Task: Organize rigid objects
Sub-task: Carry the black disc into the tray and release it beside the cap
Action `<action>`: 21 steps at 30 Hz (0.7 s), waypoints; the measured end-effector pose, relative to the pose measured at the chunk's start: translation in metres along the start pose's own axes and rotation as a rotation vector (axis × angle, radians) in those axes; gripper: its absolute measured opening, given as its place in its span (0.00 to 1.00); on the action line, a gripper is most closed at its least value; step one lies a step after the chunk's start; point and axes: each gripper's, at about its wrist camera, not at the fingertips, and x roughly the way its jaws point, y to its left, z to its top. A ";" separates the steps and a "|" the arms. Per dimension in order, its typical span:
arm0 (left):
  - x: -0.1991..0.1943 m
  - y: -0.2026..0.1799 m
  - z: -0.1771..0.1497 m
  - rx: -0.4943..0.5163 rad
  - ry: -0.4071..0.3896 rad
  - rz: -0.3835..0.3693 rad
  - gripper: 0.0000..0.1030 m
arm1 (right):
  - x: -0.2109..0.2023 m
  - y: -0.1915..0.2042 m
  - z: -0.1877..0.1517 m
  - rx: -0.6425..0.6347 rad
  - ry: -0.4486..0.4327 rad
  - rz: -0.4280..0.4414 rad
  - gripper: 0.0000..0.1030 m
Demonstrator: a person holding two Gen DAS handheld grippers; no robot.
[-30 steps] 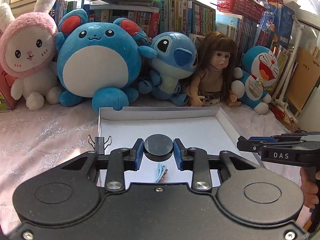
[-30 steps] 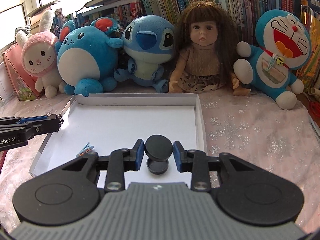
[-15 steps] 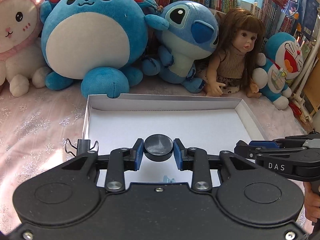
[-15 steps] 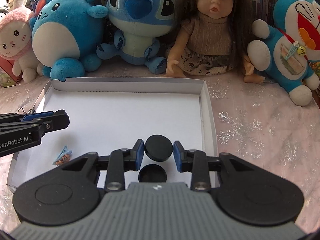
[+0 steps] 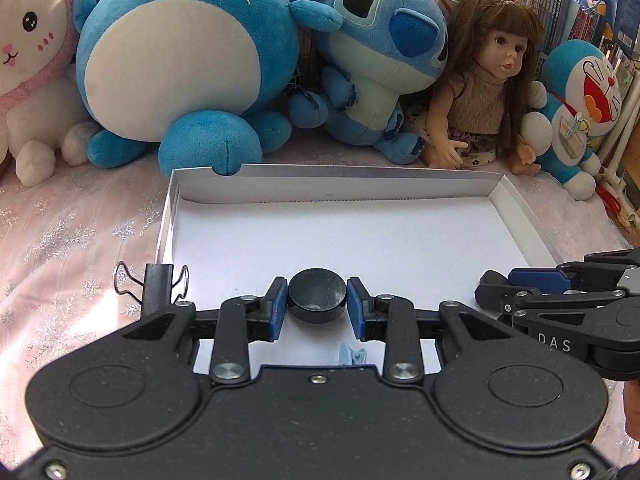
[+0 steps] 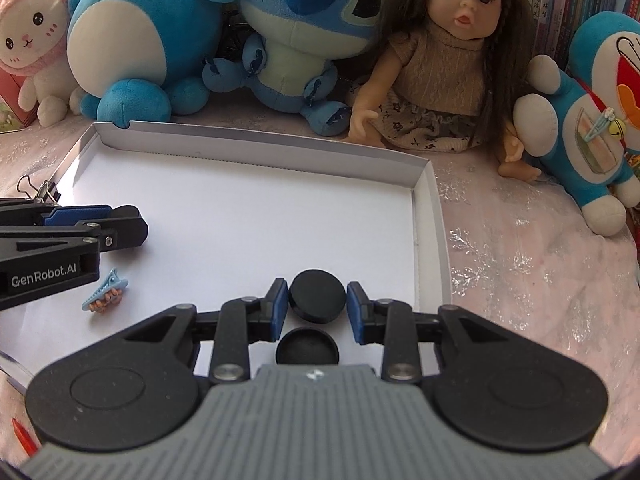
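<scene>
In the left wrist view my left gripper (image 5: 317,300) is shut on a black round disc (image 5: 317,294) and holds it over the near part of the white tray (image 5: 360,190). In the right wrist view my right gripper (image 6: 317,300) is shut on a similar black disc (image 6: 317,294) near the tray's (image 6: 424,216) right wall. A second black round cap (image 6: 307,347) lies on the tray floor just below it. The left gripper (image 6: 134,224) also enters the right wrist view from the left. The right gripper (image 5: 492,290) reaches into the left wrist view from the right.
A blue hair clip (image 6: 105,294) lies on the tray floor at the left. A black binder clip (image 5: 158,284) sits on the tray's left edge. Plush toys (image 5: 184,60) and a doll (image 5: 484,92) line the back, with books behind. A red pen (image 6: 24,436) lies on the cloth.
Both grippers have moved forward and down over the tray, so the toys and the tray look larger. Each still holds its black disc.
</scene>
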 end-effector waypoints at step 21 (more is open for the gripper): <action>-0.005 0.009 0.000 -0.057 -0.012 -0.060 0.31 | -0.004 0.003 0.004 -0.009 -0.016 0.007 0.42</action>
